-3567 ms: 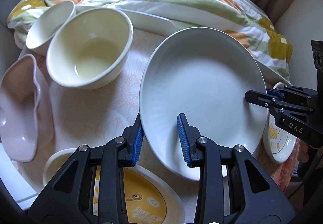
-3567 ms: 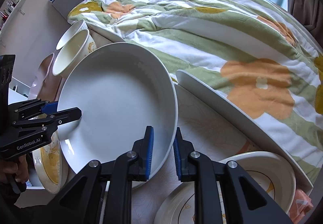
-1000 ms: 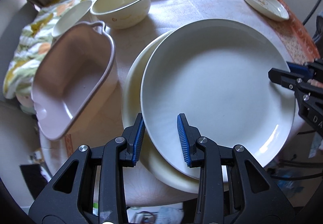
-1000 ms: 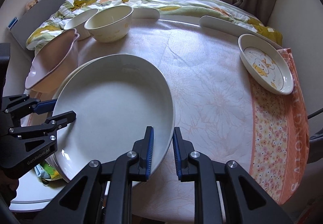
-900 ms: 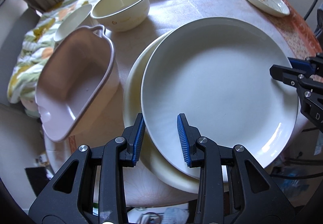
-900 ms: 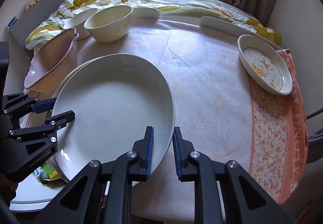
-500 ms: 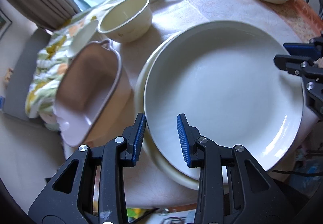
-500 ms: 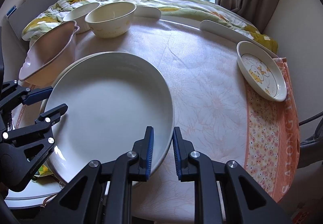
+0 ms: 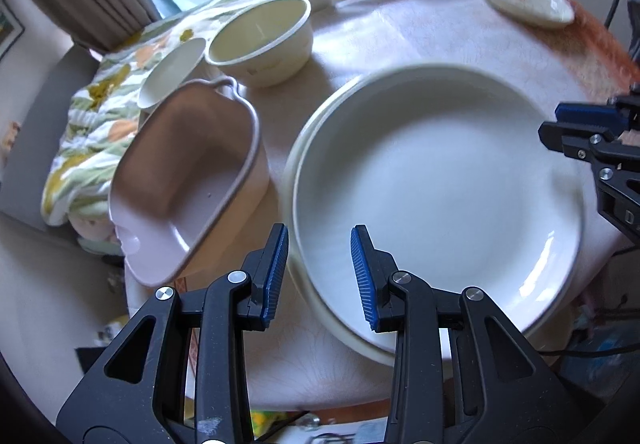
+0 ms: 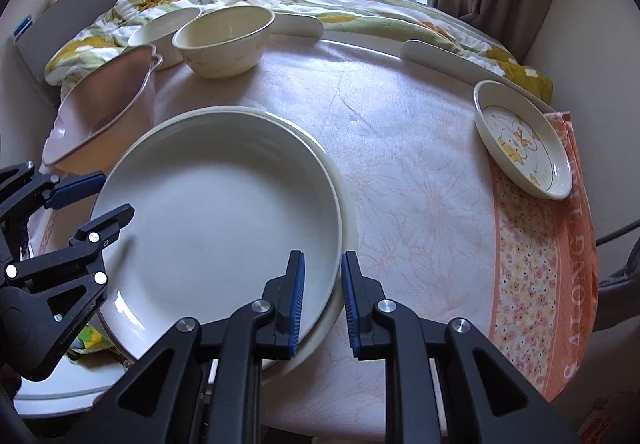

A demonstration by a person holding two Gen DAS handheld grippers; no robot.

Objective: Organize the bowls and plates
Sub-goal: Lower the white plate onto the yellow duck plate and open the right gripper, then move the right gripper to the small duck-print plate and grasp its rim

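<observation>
I have the wide white ceramic plate pinched by left claw at nine o'clock and right claw at five, seated on the cream plate at bench front; next, release both.

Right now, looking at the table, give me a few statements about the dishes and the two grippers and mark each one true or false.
1. Both grippers hold the big white plate by its rim. True: the left gripper and the right gripper each clamp an edge.
2. The white plate sits over a second plate. True.
3. The pink dish is stacked inside the cream bowl. False: it stands beside the plates, apart from the bowl.
4. The small cartoon plate lies under the white plate. False: it sits alone near the orange cloth.
</observation>
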